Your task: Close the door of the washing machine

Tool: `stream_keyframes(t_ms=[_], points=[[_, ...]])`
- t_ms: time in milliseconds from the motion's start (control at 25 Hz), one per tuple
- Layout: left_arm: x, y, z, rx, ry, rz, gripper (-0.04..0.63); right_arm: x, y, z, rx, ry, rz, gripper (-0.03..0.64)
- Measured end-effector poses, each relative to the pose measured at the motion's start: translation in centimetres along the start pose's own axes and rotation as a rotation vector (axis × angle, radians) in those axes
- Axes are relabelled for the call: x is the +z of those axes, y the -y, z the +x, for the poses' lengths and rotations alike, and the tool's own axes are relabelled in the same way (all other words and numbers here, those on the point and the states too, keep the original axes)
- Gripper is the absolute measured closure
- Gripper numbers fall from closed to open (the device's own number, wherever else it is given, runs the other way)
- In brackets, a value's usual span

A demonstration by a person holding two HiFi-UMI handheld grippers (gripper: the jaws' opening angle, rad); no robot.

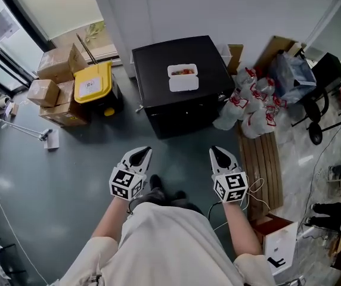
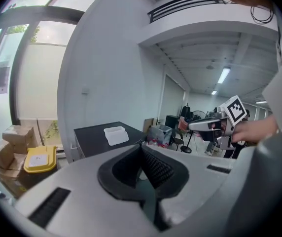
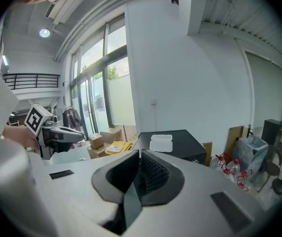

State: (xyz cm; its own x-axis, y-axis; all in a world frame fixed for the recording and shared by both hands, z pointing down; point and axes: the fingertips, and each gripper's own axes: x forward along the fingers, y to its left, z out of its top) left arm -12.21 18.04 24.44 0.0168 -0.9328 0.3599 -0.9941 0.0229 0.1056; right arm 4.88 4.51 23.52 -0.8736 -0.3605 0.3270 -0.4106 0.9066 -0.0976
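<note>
Two grippers, my left (image 1: 139,157) and right (image 1: 222,155), jaws together, empty, well short of the washer (image 1: 182,58) by the wall (image 1: 176,8); risk: shut jaws may skid off its front or jolt the box (image 1: 183,78) on top.

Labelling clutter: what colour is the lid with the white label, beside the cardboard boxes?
The lid is yellow, clearest in the head view.

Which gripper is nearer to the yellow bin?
Left. The left gripper is below-right of the yellow bin in the head view; the right gripper is farther right.
</note>
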Motion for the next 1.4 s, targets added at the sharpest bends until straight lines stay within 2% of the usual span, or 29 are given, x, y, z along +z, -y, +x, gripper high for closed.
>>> stream_keyframes(t_ms=[200,560,880,1400], points=[[1.3,-0.7,-3.1,-0.007,0.032,0.013,0.586,1.4,-2.4,-1.2,-0.005,0.023,-0.019,0.58],[1.5,-2.6,-6.2,-0.044,0.044,0.044,0.586,3.2,-6.1,-2.5,-0.046,0.081,-0.008,0.58],[1.8,-4.7,-7.0,-0.033,0.052,0.034,0.586,4.1,-7.6,-2.0,-0.051,0.1,0.003,0.581],[1.9,-5.8,-7.1,-0.032,0.064,0.026,0.586,4.9,-8.7,-0.8,-0.038,0.093,-0.044,0.581]])
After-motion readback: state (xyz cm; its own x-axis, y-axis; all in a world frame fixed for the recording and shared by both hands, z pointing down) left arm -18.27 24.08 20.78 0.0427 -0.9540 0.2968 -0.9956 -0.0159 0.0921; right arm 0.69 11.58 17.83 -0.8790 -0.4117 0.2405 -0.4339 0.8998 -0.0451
